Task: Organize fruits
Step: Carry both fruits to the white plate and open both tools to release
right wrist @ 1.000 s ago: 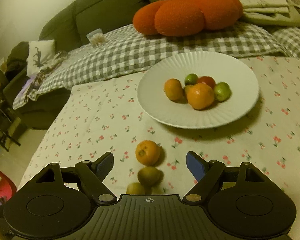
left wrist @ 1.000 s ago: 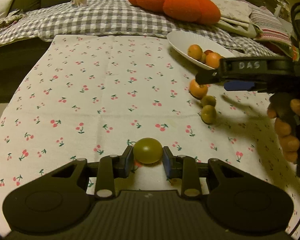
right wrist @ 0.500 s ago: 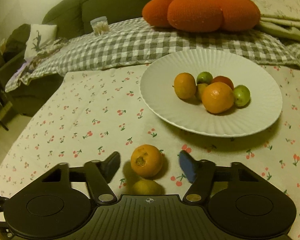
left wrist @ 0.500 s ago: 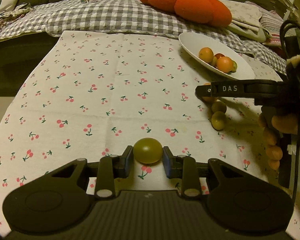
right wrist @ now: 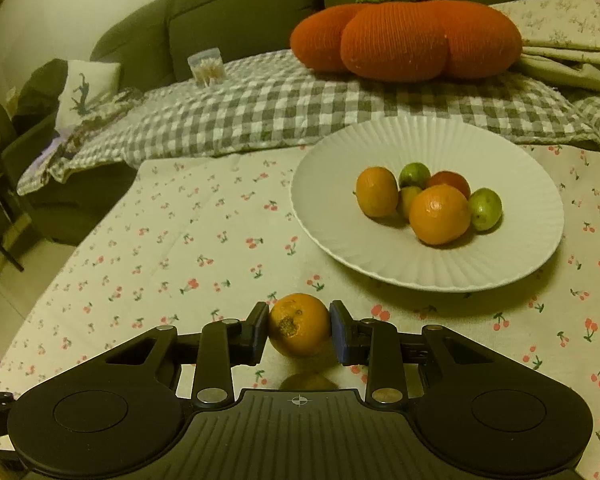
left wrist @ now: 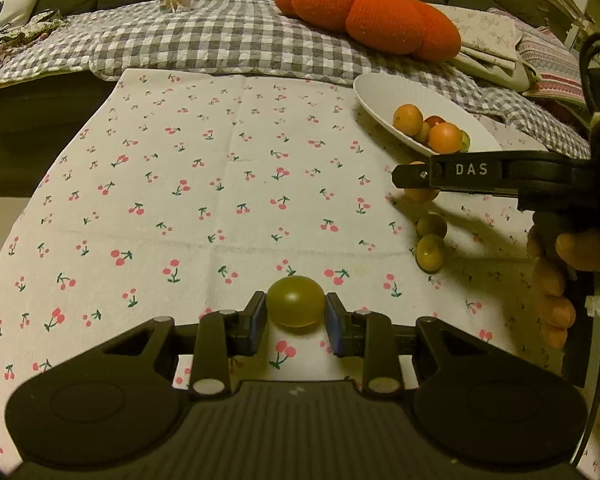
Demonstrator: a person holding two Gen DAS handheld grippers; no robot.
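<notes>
My left gripper is shut on a small green fruit and holds it above the cherry-print cloth. My right gripper is shut on an orange near the cloth, just in front of the white plate. The plate holds two oranges, a red fruit and several green fruits. In the left wrist view the right gripper hides most of that orange. Two green fruits lie on the cloth beside it. One of them shows under the right gripper.
The plate also shows at the right in the left wrist view. Behind the table is a sofa with a checked blanket, an orange pumpkin cushion, a small clear box and folded cloths.
My right gripper moved forward around the orange and closed on it. My left gripper kept its hold on the green fruit, and its view shifted slightly.
</notes>
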